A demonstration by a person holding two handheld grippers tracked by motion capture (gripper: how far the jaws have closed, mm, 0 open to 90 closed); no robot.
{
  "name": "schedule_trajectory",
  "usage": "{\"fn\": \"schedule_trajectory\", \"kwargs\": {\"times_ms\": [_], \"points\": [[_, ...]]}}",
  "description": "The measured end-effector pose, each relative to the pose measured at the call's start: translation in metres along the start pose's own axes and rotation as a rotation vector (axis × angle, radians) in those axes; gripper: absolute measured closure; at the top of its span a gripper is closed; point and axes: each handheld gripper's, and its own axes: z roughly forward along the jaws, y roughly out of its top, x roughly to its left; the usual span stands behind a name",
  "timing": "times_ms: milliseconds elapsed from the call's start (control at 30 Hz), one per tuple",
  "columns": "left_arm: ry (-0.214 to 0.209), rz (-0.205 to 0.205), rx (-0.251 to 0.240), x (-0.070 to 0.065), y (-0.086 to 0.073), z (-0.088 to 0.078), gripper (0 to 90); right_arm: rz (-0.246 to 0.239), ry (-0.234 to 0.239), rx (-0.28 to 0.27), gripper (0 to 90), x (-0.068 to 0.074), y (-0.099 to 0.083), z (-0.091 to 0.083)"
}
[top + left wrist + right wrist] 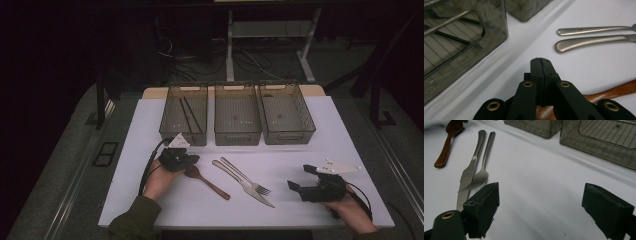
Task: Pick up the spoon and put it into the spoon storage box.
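Note:
A wooden spoon (207,181) lies left of centre on the white table (300,150). My left gripper (187,161) sits over its bowl. In the left gripper view the gripper (541,60) has its jaws pressed together, and the brown spoon (616,92) runs out from under them to the right. A steel fork (245,176) and knife (247,189) lie side by side at mid table. My right gripper (299,176) hovers open at the right, and between its jaws (540,195) there is only bare table. The knife (469,173) and fork (482,171) lie to its left.
Three smoky clear bins stand in a row at the back: the left one (170,131) holds dark chopsticks (187,114), while the middle (237,136) and right (290,135) ones look bare. The left bin's wall (496,32) stands close beside my left gripper.

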Motion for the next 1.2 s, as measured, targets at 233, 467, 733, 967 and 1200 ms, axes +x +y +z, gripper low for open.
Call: {"fn": "schedule_trajectory", "kwargs": {"times_ms": [233,467,733,967,1200], "points": [[0.032,0.017,0.056,0.000,-0.001,0.003,88.6,0.001,0.002,0.000,13.8,0.001,0.000,0.000],[0.037,0.026,0.072,0.002,-0.002,0.001,88.6,0.001,0.000,-0.002,13.9,0.000,0.000,0.000],[0.033,0.034,0.092,0.002,-0.004,-0.004,88.6,-0.004,0.000,-0.004,13.9,0.000,0.000,-0.001],[0.029,0.040,0.107,-0.002,-0.011,-0.011,88.7,0.000,-0.001,-0.005,13.9,0.000,0.000,-0.001],[0.023,0.041,0.112,-0.010,-0.019,-0.019,88.7,0.000,0.000,-0.002,13.9,0.000,0.000,-0.001]]}}
